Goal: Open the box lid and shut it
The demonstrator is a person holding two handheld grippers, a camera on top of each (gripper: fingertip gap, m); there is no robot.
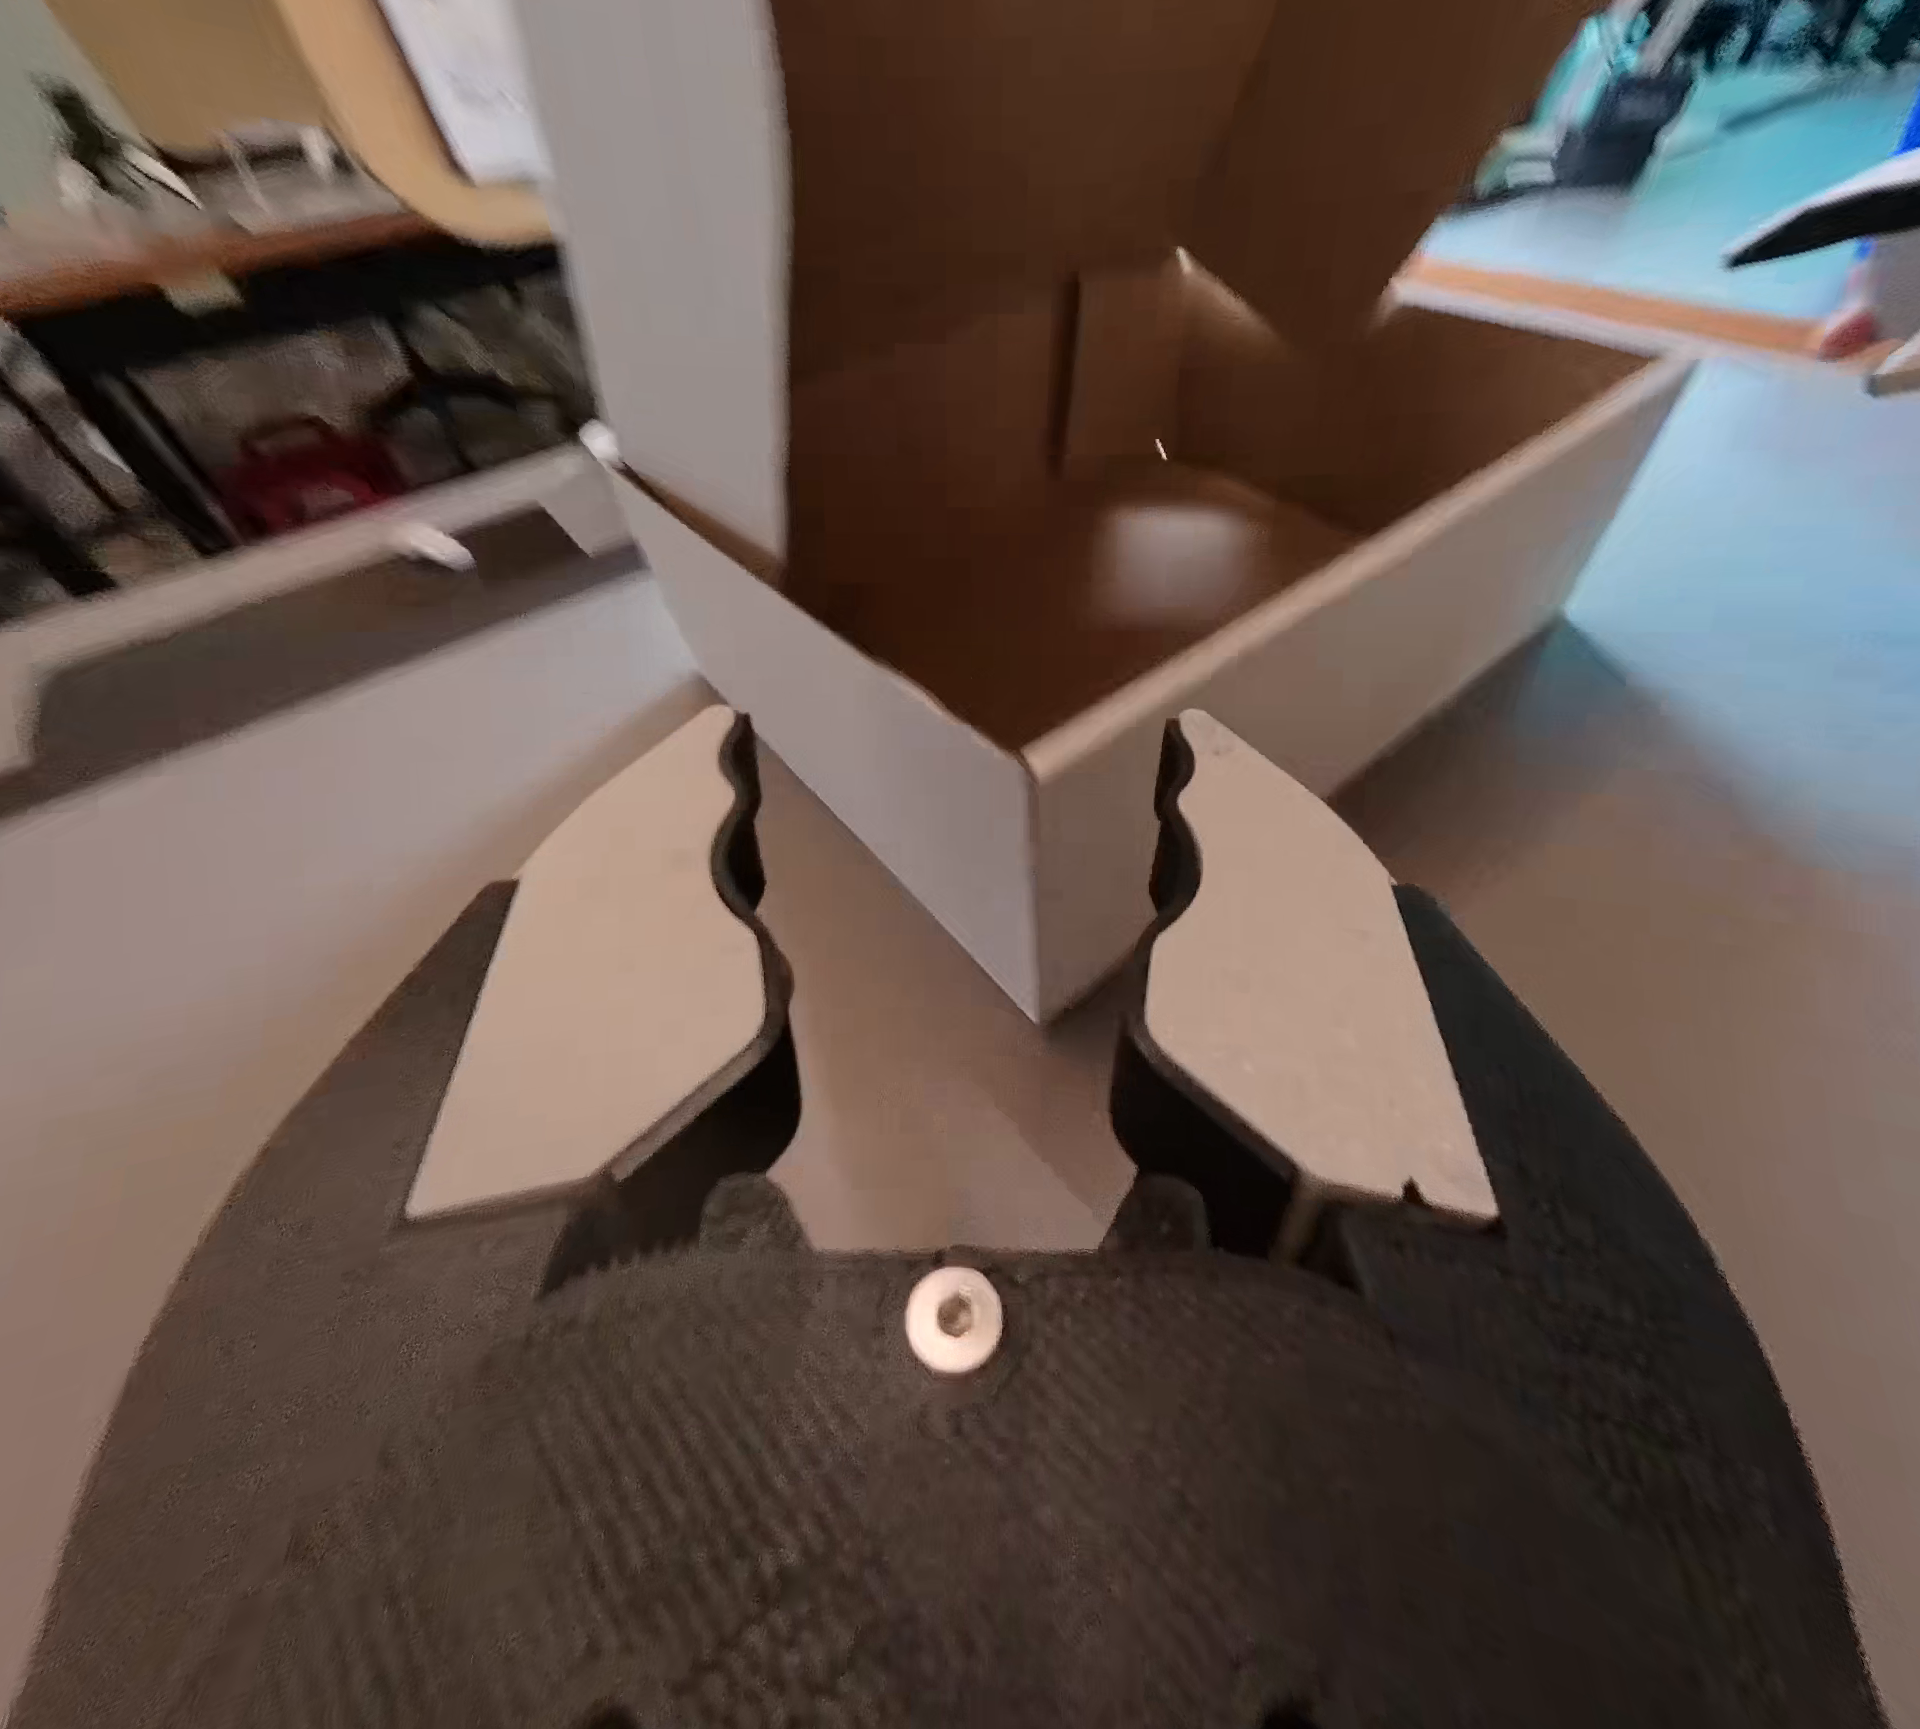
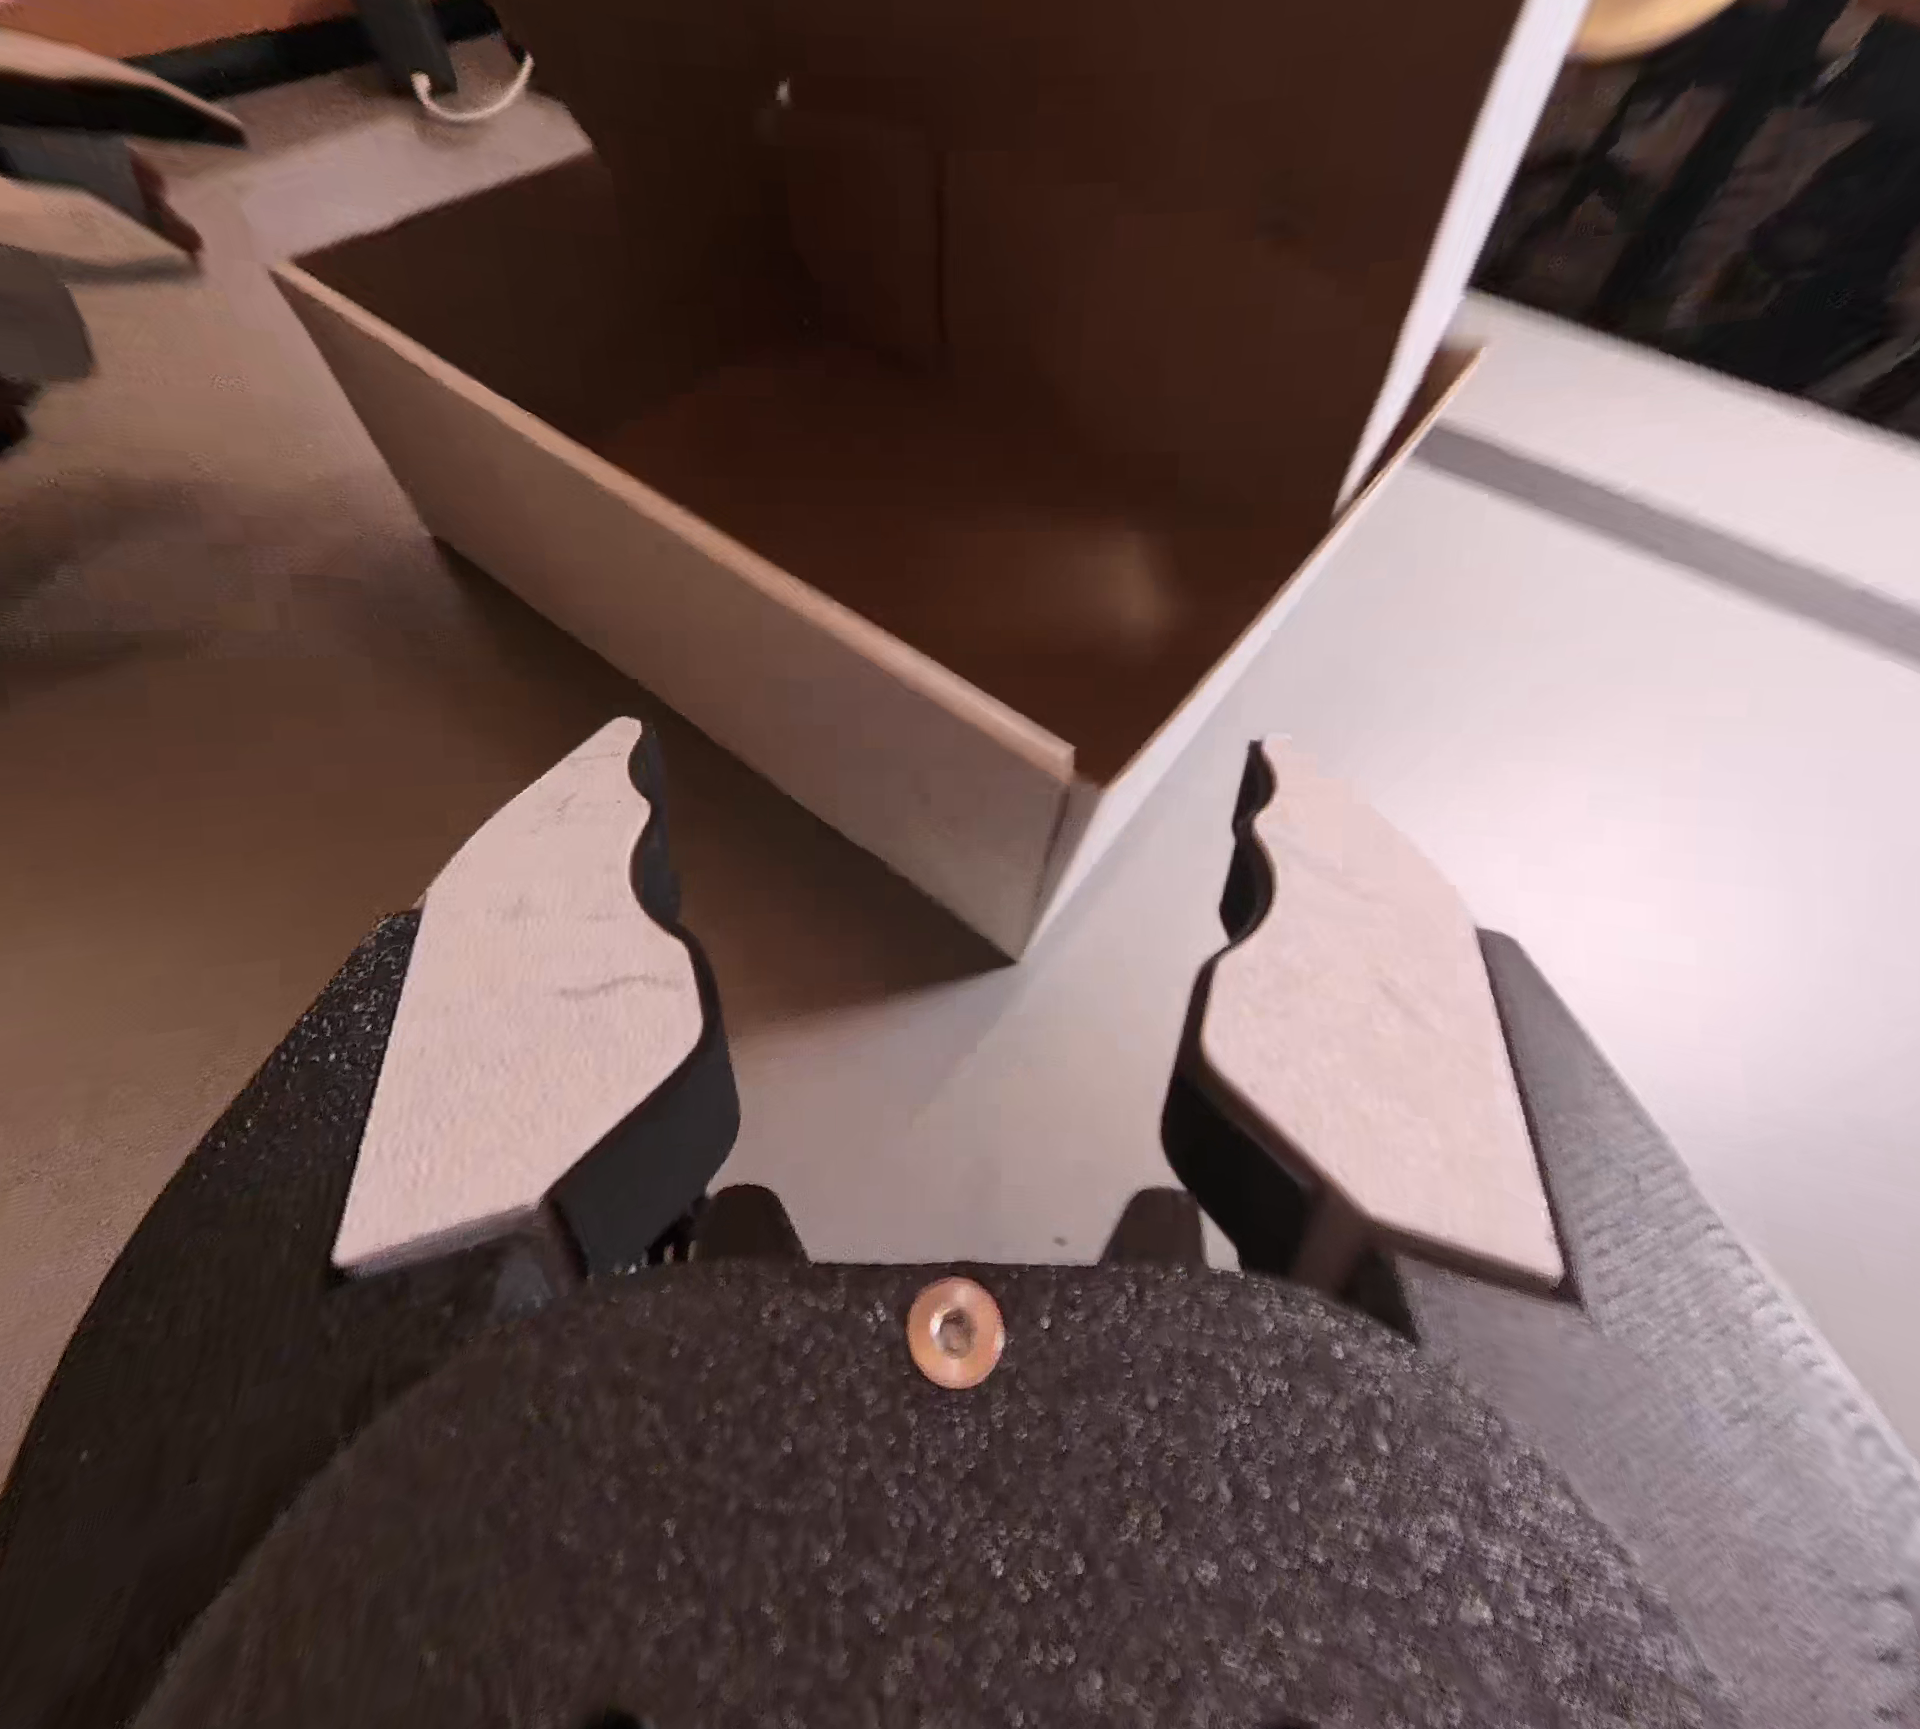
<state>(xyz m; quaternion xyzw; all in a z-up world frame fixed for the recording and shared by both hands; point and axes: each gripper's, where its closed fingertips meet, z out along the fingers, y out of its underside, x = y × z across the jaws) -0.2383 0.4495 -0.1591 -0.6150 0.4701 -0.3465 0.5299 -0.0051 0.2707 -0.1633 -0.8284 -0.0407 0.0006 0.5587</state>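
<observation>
A white cardboard box (image 1: 904, 806) with a brown inside stands on the grey table, a corner turned toward me. Its lid (image 1: 997, 79) is up and stands nearly upright above the back wall. The box inside looks empty. My left gripper (image 1: 961, 734) is open and empty, its tips on either side of the near corner, not touching it. In the right wrist view the same box (image 2: 727, 599) shows with the lid (image 2: 1039, 17) raised. My right gripper (image 2: 951, 754) is open and empty just short of the near corner. The other gripper (image 2: 94, 152) shows at far left.
The grey table (image 1: 260, 900) runs left and right of the box. Behind it are a chair and bags under a bench (image 1: 301, 453). The right gripper's tip (image 1: 1829, 225) shows at the right edge. A black device with a white cable (image 2: 405, 38) stands on the floor behind. Both grippers' tips are roughly 25 cm from the lid (image 2: 1039, 17).
</observation>
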